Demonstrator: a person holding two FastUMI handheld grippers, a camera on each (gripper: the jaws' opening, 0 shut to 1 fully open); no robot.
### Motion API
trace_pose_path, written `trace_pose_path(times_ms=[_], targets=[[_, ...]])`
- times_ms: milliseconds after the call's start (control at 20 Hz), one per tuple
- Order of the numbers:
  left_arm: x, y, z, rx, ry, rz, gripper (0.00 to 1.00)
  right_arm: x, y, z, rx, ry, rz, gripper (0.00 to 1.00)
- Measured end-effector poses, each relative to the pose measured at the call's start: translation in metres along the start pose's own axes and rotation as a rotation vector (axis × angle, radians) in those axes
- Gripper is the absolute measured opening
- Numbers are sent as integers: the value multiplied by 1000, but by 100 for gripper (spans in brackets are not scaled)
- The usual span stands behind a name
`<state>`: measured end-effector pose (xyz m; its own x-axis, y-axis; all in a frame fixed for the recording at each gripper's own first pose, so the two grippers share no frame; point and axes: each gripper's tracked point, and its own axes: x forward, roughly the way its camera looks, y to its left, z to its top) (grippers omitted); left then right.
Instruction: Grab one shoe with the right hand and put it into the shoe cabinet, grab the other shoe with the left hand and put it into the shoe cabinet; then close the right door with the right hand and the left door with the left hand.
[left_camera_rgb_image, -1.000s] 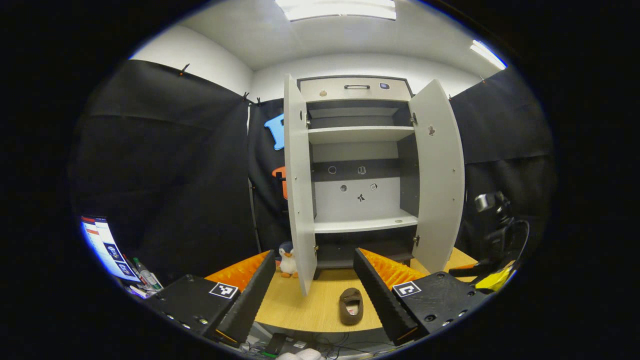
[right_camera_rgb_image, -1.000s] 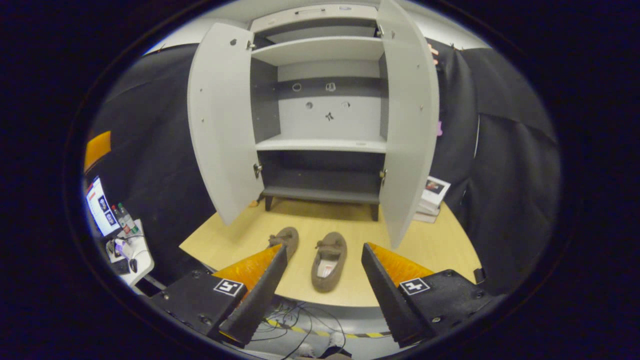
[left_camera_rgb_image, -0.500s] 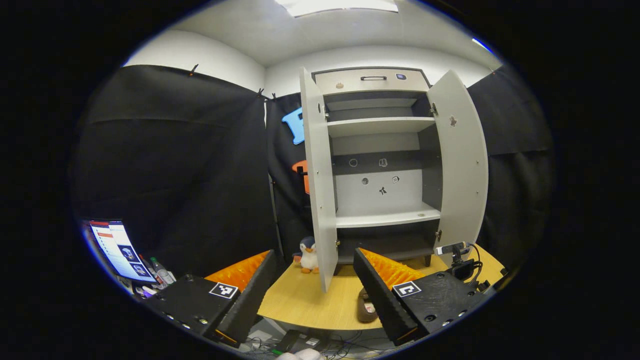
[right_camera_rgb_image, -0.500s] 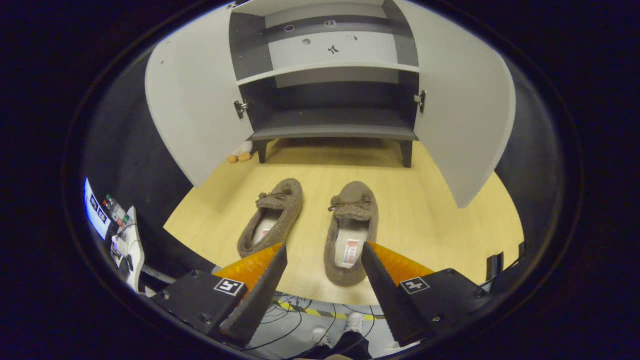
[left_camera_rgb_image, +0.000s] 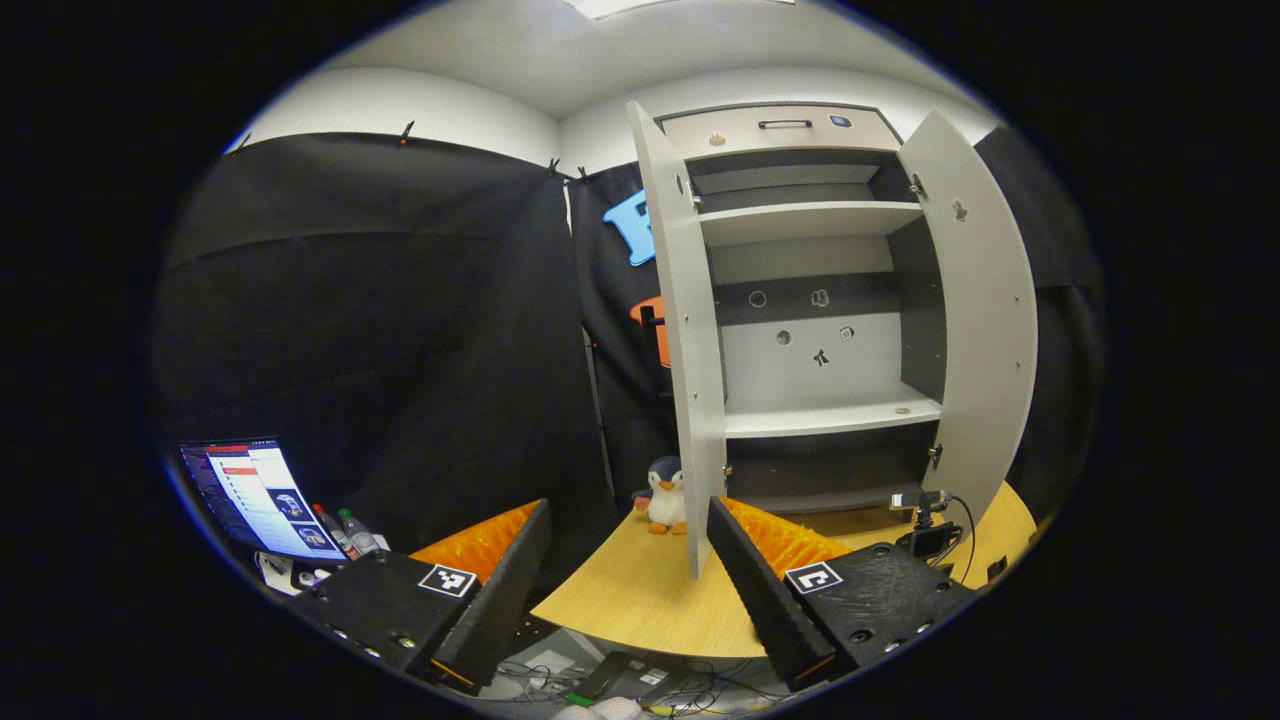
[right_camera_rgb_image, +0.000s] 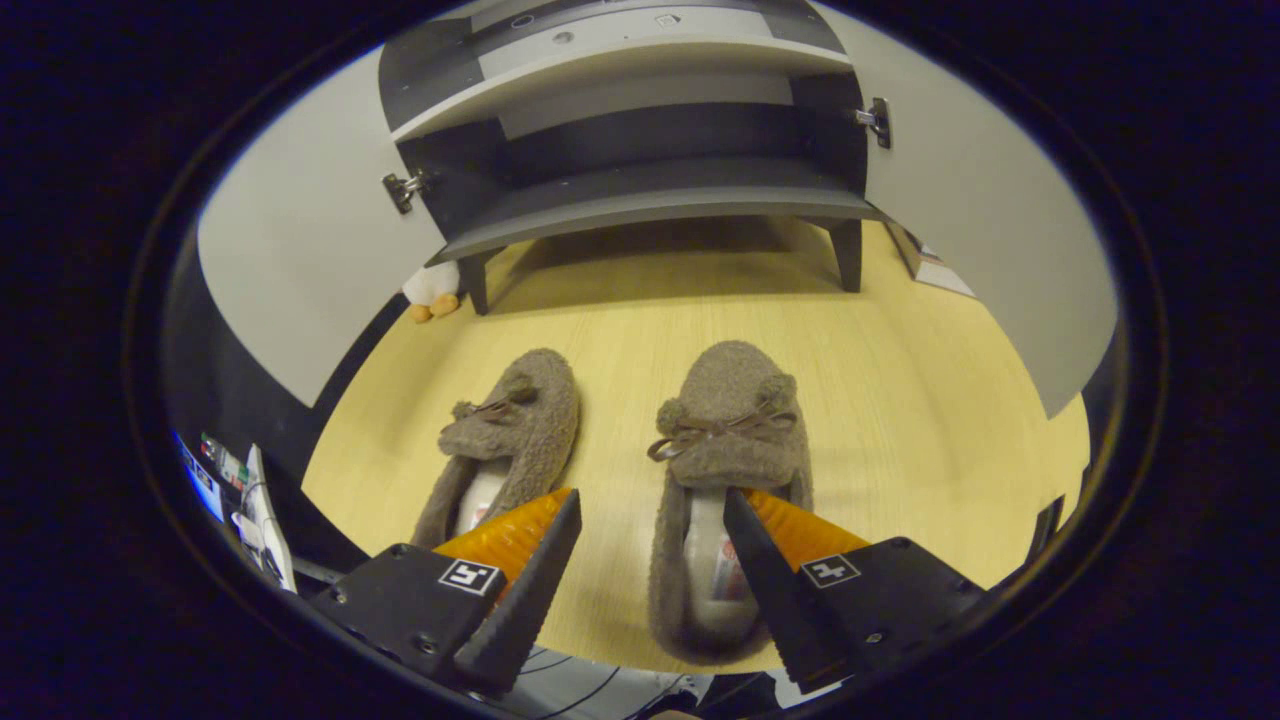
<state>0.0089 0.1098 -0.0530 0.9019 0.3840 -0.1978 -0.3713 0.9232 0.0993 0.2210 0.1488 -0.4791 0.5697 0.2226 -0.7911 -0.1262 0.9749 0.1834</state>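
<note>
Right gripper (right_camera_rgb_image: 650, 510): fingers spread wide, low over the table (right_camera_rgb_image: 900, 400), pinching nothing. One finger sits over the opening of the right shoe (right_camera_rgb_image: 725, 450), the other over the gap beside it, near the left shoe's heel. Cannot tell whether either finger touches a shoe.

Both shoes lie on the table in front of the cabinet (right_camera_rgb_image: 640, 190), toes toward it, side by side and apart. Left shoe (right_camera_rgb_image: 510, 440) angled slightly, nearer the cabinet's left door (right_camera_rgb_image: 300, 240). Right shoe roughly level with the cabinet's middle.

Cabinet: both doors swung open, right door (right_camera_rgb_image: 990, 230) wide. Bottom shelf bare and dark; it stands on short legs.

Left gripper (left_camera_rgb_image: 630, 520): fingers spread, holding nothing, up in the air off the table's edge, well back from the cabinet. Left door seen edge-on just beyond its fingers.

Toy penguin (left_camera_rgb_image: 662, 495) stands on the table beside the cabinet's left door. Laptop (left_camera_rgb_image: 258, 495) and bottles (left_camera_rgb_image: 345, 528) far left of the cabinet, below table level.
</note>
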Motion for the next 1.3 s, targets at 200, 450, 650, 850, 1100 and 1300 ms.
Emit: trace_pose_path(times_ms=[200,450,650,850,1100,1300], targets=[[3,3,-5,4,31,33,96,28,-8,8,3,-7,-16,90],[13,-1,-9,-4,54,41,96,43,-14,17,-8,-41,-17,63],[20,-12,-5,0,48,23,96,42,-15,21,-2,-46,-10,20],[22,-20,2,-2,25,-2,96,20,-5,42,26,-75,28,12],[17,-31,12,-12,-19,-54,96,-45,13,105,15,-202,69,12],[13,-40,21,-23,-55,-90,96,-102,30,173,-24,-339,94,12]])
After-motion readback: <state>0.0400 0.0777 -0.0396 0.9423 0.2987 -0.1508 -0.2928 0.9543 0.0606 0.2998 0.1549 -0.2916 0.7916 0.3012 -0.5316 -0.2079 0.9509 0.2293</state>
